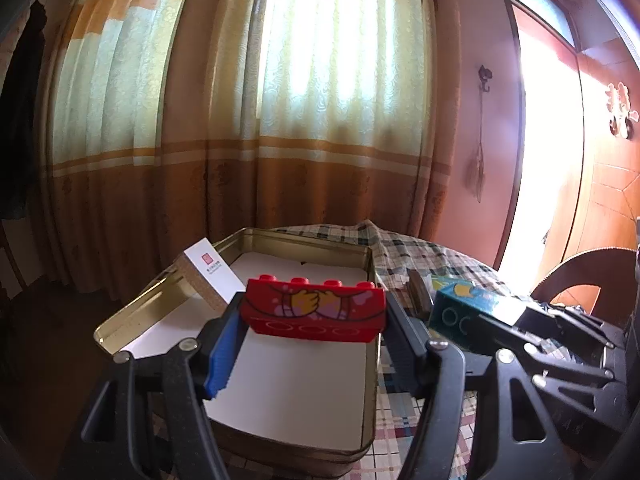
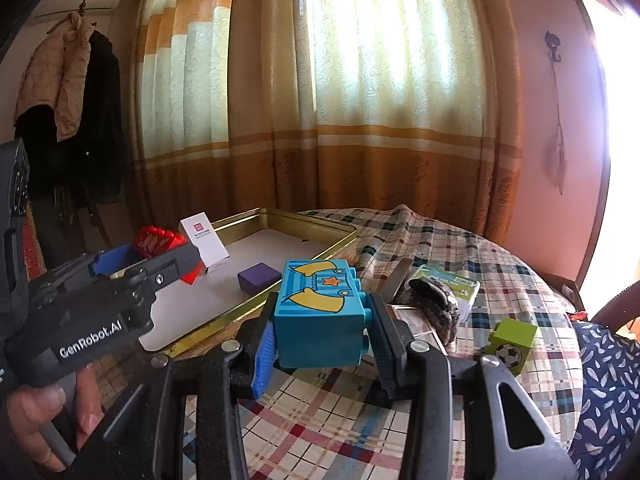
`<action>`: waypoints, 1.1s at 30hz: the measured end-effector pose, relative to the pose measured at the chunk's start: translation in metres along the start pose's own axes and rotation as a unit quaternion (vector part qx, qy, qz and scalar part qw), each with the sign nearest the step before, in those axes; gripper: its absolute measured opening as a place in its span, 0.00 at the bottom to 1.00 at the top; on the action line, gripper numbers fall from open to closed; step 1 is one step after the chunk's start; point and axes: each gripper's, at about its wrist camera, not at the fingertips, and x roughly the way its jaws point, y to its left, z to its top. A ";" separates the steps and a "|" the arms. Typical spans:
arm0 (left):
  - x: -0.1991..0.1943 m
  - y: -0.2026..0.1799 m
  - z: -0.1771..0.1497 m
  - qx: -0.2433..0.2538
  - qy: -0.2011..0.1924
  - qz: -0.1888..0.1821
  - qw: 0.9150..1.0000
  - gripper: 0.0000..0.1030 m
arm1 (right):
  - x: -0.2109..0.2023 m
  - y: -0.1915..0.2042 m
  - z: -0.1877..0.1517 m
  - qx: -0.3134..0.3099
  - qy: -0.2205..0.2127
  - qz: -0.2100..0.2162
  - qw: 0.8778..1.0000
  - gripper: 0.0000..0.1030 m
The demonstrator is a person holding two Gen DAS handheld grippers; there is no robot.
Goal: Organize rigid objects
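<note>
A shallow gold metal tin [image 1: 370,268] with a white liner sits on a round table under a plaid cloth [image 2: 500,264]. The left gripper [image 1: 316,320] clamps a red toy brick [image 1: 316,312] by its ends, long axis crosswise, directly above the tin's near half, so the tin lies straight below it. The right gripper [image 2: 320,332] clamps a blue toy brick [image 2: 320,312] just outside the tin's right rim, so the tin lies to its left. Both grippers tilt slightly downward. Inside the tin are a purple block [image 2: 259,277] and a leaning white box [image 2: 204,242]. A green football cube [image 2: 510,344] waits well right of the tin.
</note>
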 end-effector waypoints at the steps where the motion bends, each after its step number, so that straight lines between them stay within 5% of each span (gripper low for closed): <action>1: 0.001 0.001 0.000 -0.003 0.004 0.000 1.000 0.63 | 0.000 0.001 0.000 -0.002 0.001 0.003 1.000 0.43; 10: 0.011 0.007 -0.001 -0.016 0.023 0.006 1.000 0.63 | 0.003 0.009 -0.001 -0.010 0.008 0.020 1.000 0.43; 21: 0.014 0.033 0.015 -0.020 0.011 0.059 0.998 0.63 | 0.006 0.017 0.019 -0.003 0.000 0.041 0.999 0.43; 33: 0.049 0.095 0.022 -0.061 0.086 0.112 0.988 0.63 | 0.064 0.045 0.046 -0.006 0.035 0.069 0.997 0.43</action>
